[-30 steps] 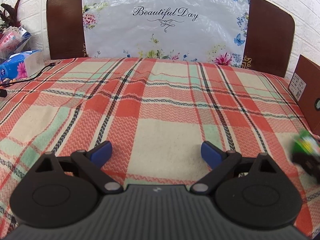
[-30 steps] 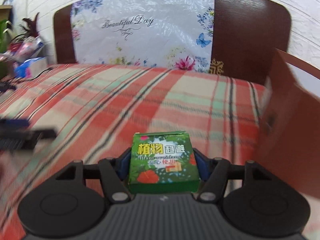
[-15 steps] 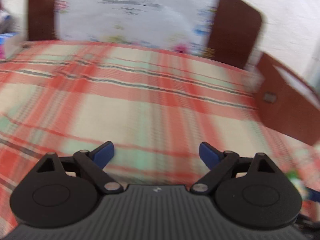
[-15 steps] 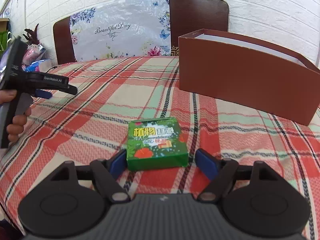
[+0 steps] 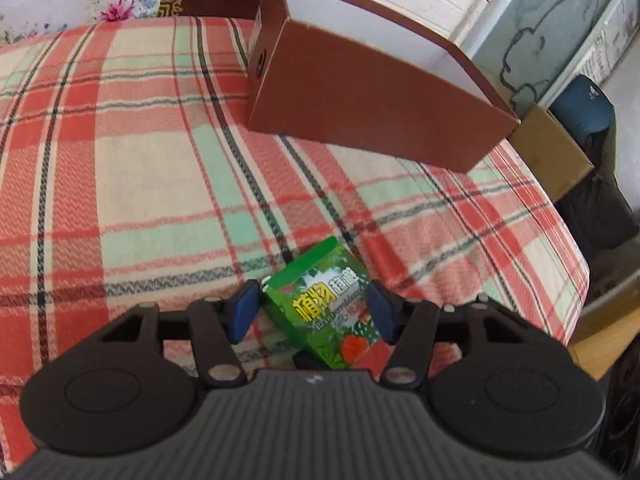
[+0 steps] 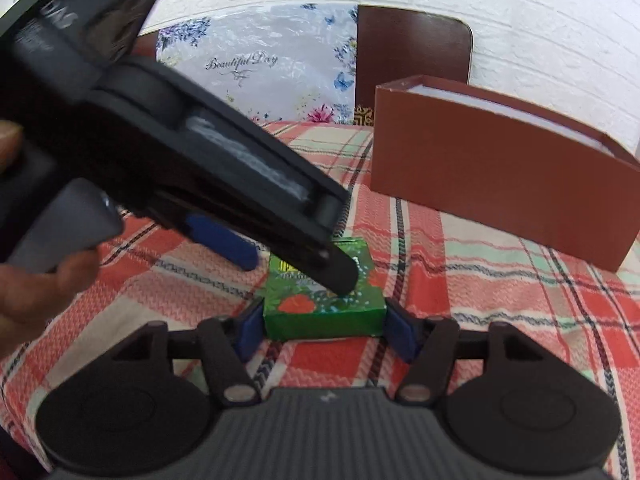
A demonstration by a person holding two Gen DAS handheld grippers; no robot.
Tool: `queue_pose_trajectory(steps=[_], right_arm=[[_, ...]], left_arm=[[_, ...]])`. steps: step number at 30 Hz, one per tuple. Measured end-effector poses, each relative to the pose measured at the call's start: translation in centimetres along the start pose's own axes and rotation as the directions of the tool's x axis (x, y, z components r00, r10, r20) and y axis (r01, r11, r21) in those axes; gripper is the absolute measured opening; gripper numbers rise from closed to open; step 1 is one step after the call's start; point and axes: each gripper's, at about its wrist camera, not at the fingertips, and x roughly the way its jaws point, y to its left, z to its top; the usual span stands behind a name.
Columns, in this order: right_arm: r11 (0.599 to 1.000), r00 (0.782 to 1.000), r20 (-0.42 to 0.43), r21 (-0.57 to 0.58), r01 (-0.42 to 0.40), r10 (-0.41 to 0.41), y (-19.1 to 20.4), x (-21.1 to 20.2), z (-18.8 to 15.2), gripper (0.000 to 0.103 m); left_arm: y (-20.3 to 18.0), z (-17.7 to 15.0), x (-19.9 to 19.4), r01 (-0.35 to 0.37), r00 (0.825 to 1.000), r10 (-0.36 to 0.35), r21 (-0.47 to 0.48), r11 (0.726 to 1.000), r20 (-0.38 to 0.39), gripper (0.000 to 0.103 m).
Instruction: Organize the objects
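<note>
A small green box (image 5: 328, 308) with yellow Chinese lettering lies on the plaid cloth; it also shows in the right wrist view (image 6: 324, 300). My left gripper (image 5: 314, 312) has its blue pads on both sides of the box, jaws close to its sides. My right gripper (image 6: 320, 330) also has its pads beside the box's near corners, from the opposite side; whether either grips is unclear. The left gripper's body (image 6: 180, 152), held by a hand, crosses the right wrist view above the box. A long brown open box (image 5: 360, 92) stands behind; it also shows in the right wrist view (image 6: 500, 184).
The plaid cloth (image 5: 120, 180) covers a table. A floral "Beautiful Day" panel (image 6: 264, 68) and dark headboard (image 6: 412, 52) stand at the back. A cardboard box (image 5: 552, 152) and a blue-backed chair (image 5: 584, 108) sit beyond the table's right edge (image 5: 576, 264).
My left gripper swung right and down onto the green box and narrowed its jaws. The right gripper set the box on the cloth, loosened half a second ago, and now sits close around it.
</note>
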Motion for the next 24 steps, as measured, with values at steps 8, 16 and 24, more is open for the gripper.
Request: queue_pose_trajectory(steps=[8,16,24], right_arm=[[0.987,0.943,0.293,0.06,0.149,-0.161,-3.5,-1.9,5.2,0.061],[0.949,0.904,0.294,0.146,0.28,-0.311,-10.0,4.1,10.6,0.064],[0.877,0.879,0.262,0.39,0.281,-0.399,-13.5,1.0,7.7,0.078]], left_arm=[[-5.3,8.4,-2.8,0.008,0.972,-0.042,0.15,0.989,0.23,0.054],[-7.3,15.5,1.9,-0.101,0.959,0.065,0.118,0.988,0.274,0.074],[-6.0,11.7,0.0,-0.282,0.923,0.246,0.086,0.955,0.295,0.082]])
